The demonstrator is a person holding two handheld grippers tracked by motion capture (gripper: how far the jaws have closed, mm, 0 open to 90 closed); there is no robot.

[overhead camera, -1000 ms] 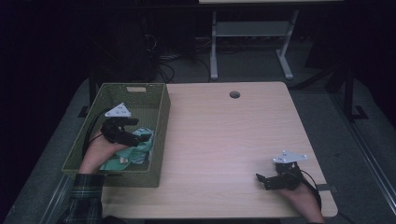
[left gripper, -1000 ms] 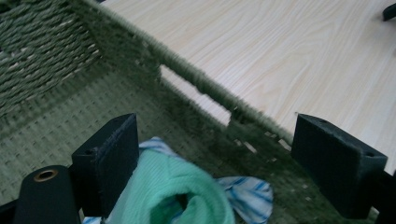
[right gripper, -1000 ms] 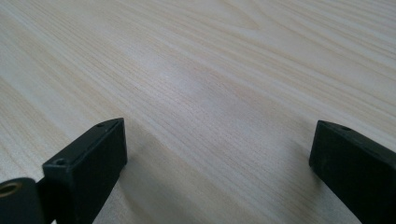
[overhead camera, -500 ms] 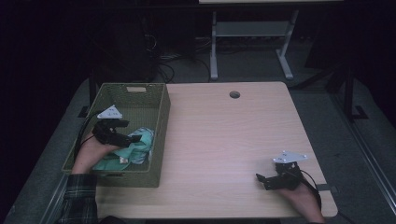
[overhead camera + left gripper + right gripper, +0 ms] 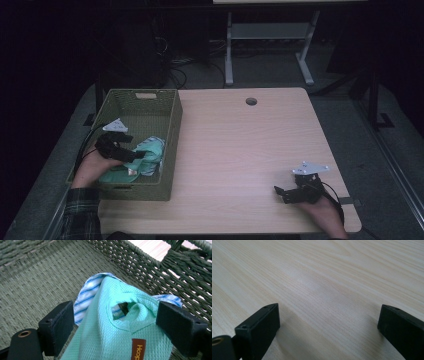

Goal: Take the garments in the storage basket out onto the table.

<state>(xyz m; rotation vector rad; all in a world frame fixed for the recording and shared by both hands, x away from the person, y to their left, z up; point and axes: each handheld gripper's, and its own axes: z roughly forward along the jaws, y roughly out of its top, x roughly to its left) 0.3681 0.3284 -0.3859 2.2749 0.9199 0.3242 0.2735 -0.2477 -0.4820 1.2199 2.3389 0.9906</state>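
The left tongs [image 5: 117, 322] are seen spread wide inside the green woven wicker basket [image 5: 145, 102], with the mint-green waffle-knit cloth [image 5: 117, 340] bunched between the jaws; a firm grip cannot be told. A blue-and-white striped fabric [image 5: 86, 293] is tucked beneath it. The right tongs [image 5: 329, 327] are held wide and empty over the pale wood-grain tabletop [image 5: 324, 270], well apart from the basket

Brown label [image 5: 138, 349] lettering cut off, perhaps "Hoop"
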